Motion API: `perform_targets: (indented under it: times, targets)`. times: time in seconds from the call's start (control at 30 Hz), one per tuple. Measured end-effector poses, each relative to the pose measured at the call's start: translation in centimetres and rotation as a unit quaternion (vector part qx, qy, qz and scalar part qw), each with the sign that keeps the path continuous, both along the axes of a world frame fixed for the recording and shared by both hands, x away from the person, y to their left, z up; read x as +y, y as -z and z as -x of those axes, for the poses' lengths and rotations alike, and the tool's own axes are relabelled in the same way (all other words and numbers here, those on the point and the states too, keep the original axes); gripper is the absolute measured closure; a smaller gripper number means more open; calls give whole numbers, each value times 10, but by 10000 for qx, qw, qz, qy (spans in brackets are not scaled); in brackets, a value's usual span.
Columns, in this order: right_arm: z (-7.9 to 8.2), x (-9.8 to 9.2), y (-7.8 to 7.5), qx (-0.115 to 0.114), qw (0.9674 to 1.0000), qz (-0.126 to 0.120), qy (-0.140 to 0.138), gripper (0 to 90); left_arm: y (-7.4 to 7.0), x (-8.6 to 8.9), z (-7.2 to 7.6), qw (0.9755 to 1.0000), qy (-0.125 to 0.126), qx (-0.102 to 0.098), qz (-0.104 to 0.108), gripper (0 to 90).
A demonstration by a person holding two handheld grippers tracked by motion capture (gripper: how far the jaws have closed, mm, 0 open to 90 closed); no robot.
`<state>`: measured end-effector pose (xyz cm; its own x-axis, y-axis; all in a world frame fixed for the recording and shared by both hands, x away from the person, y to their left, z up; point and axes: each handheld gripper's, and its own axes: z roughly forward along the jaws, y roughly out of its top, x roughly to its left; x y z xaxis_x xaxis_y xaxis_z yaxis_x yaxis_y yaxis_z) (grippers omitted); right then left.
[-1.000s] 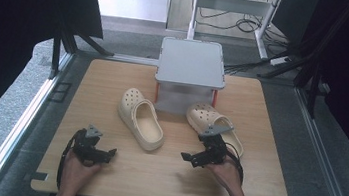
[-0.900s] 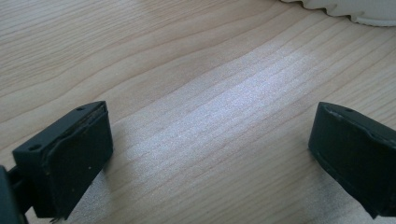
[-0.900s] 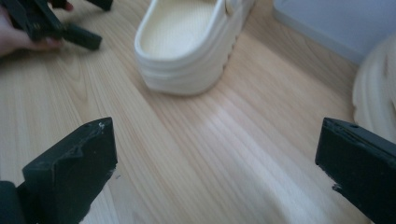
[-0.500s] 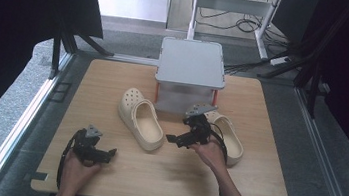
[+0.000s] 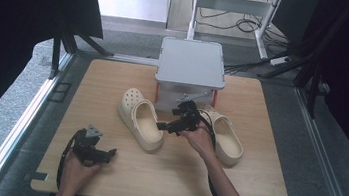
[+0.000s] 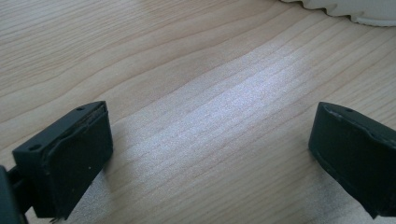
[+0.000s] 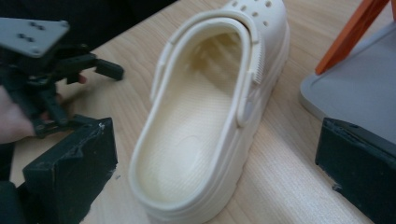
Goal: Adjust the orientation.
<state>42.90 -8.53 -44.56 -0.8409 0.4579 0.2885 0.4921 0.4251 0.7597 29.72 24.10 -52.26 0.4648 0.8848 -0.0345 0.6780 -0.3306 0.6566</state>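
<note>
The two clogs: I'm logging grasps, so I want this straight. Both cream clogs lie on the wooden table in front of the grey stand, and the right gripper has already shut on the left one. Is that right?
Not quite. The right gripper is open, not shut: the right gripper view shows its jaws spread either side of the left clog, gripping nothing. Both clogs, the other clog included, do lie on the wooden table in front of the grey stand.

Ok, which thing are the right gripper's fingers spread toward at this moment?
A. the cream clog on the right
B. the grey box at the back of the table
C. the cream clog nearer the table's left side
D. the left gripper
C: in the right gripper view the open fingers frame the left clog, and in the high view the right gripper sits just beside that clog, not yet closed on it.
</note>
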Motion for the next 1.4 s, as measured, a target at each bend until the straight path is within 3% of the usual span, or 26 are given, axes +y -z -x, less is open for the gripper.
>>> perform_targets:
  times: [0.03,0.07,0.13,0.23,0.3,0.37,0.4,0.47,0.5,0.63,0.7,0.8,0.9,0.93,1.0,1.13,1.27,1.4]
  targets:
    - [-4,8,3,30,9996,269,54,4,0,0,0,10000,0,1,1,0]
    - [-7,12,4,26,9991,386,146,56,0,0,0,10000,0,0,2,0]
    - [-11,16,5,95,9991,341,234,143,0,0,0,10000,0,0,2,0]
    - [-17,21,5,160,9995,195,207,161,0,0,0,10000,-1,0,-1,0]
    - [-23,32,6,-105,9983,487,308,240,0,0,0,10000,1,-1,-1,0]
    - [-24,35,7,-148,9976,559,380,277,0,0,0,10000,1,-1,-2,0]
    - [-27,44,10,-284,9951,792,513,337,0,0,0,10000,2,-1,-3,0]
    - [-28,47,11,-333,9938,898,572,356,0,0,0,10000,1,0,-2,0]
    - [-30,57,16,-330,9928,1001,569,422,0,0,0,10000,2,1,2,0]
    - [-33,73,23,-298,9913,1132,595,520,0,0,0,10000,-1,-2,-1,0]
    - [-34,80,25,-415,9876,1312,750,596,0,0,0,10000,5,-3,-3,0]
    - [-35,83,25,-293,9886,1248,788,718,0,0,0,10000,4,-3,-4,0]
    - [-35,84,23,-231,9872,1313,880,755,0,0,0,10000,5,-3,-1,0]
    - [-35,84,23,-231,9872,1313,880,755,0,0,0,10000,6,-2,-2,0]
    - [-36,82,20,-22,9878,1191,1000,765,0,0,0,10000,6,-2,-2,0]
    - [-35,76,13,84,9876,1180,1028,768,0,0,0,10000,9,1,-4,0]
    - [-30,69,2,150,9879,1196,976,770,0,0,0,10000,5,3,1,0]
    - [-20,58,-9,211,9902,1084,856,771,0,0,0,10000,7,4,-1,0]
